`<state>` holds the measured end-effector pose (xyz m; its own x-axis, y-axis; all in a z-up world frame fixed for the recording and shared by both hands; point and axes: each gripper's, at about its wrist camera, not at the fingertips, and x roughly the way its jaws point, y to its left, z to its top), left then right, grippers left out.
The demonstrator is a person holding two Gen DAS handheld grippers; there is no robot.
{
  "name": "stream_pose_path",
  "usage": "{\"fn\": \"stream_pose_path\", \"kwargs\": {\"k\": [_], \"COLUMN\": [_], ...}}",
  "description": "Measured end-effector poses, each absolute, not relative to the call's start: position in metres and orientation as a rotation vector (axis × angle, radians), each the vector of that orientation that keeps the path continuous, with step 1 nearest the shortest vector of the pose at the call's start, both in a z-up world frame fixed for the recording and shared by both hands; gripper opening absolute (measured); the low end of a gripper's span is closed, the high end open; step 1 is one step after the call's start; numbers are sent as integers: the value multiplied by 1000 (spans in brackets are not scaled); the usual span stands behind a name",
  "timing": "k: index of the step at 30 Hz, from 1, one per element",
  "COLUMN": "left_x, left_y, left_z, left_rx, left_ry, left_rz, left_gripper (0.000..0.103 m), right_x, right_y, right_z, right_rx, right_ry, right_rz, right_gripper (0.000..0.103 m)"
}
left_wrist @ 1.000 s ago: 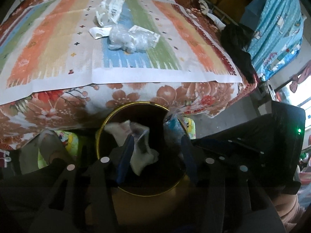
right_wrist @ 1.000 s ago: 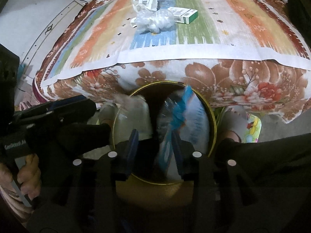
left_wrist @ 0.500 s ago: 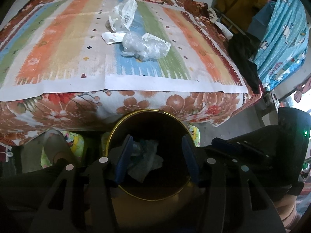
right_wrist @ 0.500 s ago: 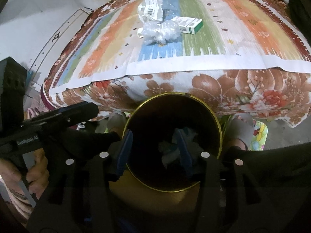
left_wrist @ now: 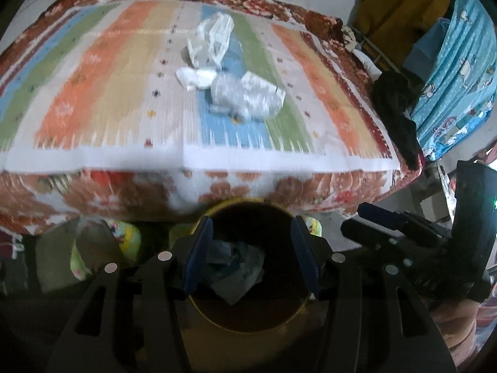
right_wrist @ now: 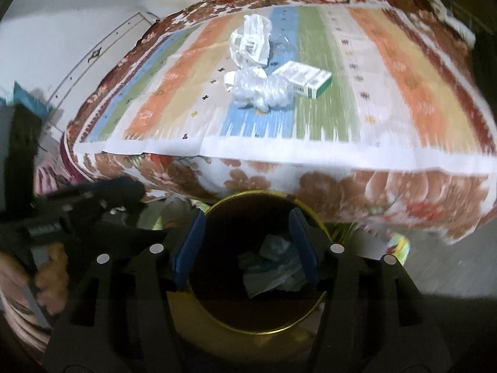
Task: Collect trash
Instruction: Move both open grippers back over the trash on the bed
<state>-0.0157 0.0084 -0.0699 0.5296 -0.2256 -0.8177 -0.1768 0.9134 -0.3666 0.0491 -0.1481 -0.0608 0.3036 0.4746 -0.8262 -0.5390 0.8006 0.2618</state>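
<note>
A round bin with a gold rim stands on the floor in front of the table, with crumpled wrappers lying inside. My left gripper and right gripper hang over the bin, both open and empty. On the striped tablecloth lie a white plastic bag, a crumpled clear plastic wad, a small white scrap and a white-and-green carton.
The table has a floral cover that hangs over its front edge. A black garment drapes over the right corner. Blue patterned fabric hangs at the right. A white wall is at the left.
Both grippers let their trash fall into the bin and opened. Both have since lifted and tilted up, so the table fills more of each view.
</note>
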Motion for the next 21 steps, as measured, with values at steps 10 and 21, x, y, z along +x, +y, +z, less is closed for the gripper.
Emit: {"fn": "stream_pose_path", "kwargs": {"k": [10,21], "left_x": [27,84], "left_y": [50,81], "left_z": [-49,-41], "left_rx": [-471,-455], "left_ry": [1028,1034], "left_rz": [8,118], "left_gripper": [57,57], "right_x": [92,138], "right_y": [-126,-101], "right_z": [-44,-37], "right_rx": [-184,-244], "right_ry": [1031,1017], "right_rz": [665,639], "right_gripper": [64,72]}}
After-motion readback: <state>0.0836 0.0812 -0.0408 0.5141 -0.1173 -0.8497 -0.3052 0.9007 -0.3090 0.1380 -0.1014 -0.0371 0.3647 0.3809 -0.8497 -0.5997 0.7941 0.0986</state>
